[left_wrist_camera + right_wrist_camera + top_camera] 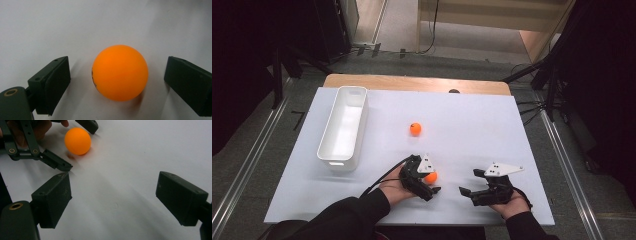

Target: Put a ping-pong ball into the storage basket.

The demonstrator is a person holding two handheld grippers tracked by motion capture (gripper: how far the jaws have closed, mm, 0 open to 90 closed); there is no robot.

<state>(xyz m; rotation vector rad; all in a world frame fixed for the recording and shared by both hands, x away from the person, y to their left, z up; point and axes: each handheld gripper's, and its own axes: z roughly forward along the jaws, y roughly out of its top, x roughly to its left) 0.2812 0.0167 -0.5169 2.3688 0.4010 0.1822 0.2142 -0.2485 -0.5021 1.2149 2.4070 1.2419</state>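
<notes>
Your left gripper (117,75) is holding its fingers (51,83) wide apart around the orange ball (120,72), untouched, resting on the desk (75,25) midway between them. Your right gripper (120,197) is gaping empty nearby.

A dark print on the orange ball (120,72) is too small to read.

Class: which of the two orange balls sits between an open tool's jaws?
The near ball, between the left tool's open jaws; the far ball lies alone mid-table.
</notes>
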